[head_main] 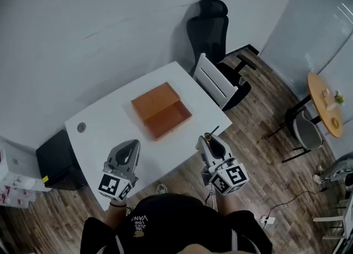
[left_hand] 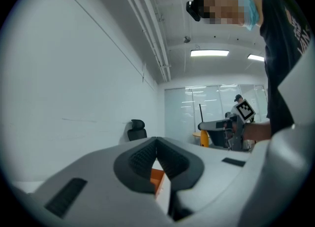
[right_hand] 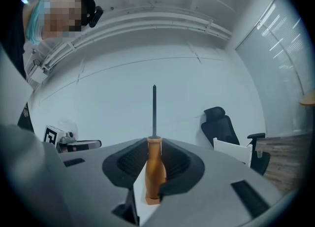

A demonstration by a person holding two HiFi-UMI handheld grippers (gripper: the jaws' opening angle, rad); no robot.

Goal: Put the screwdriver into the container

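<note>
An open orange container [head_main: 161, 111] sits in the middle of the white table [head_main: 110, 120]. My right gripper [head_main: 208, 138] hovers over the table's near right edge, shut on the screwdriver [head_main: 213, 132]. In the right gripper view the orange handle [right_hand: 154, 169] is clamped between the jaws of the right gripper [right_hand: 153, 145], and the dark shaft [right_hand: 154, 108] points straight out ahead. My left gripper [head_main: 132, 144] is over the near left part of the table, shut with nothing in it. A bit of the orange container [left_hand: 157, 176] shows below the left gripper's [left_hand: 156, 145] closed tips.
A black office chair [head_main: 212, 27] and a white chair [head_main: 216, 82] stand beyond the table's right end. A black cabinet [head_main: 58, 162] is at its left end. A round wooden table [head_main: 325, 104] stands far right. A cable hole [head_main: 81, 127] is near the table's left corner.
</note>
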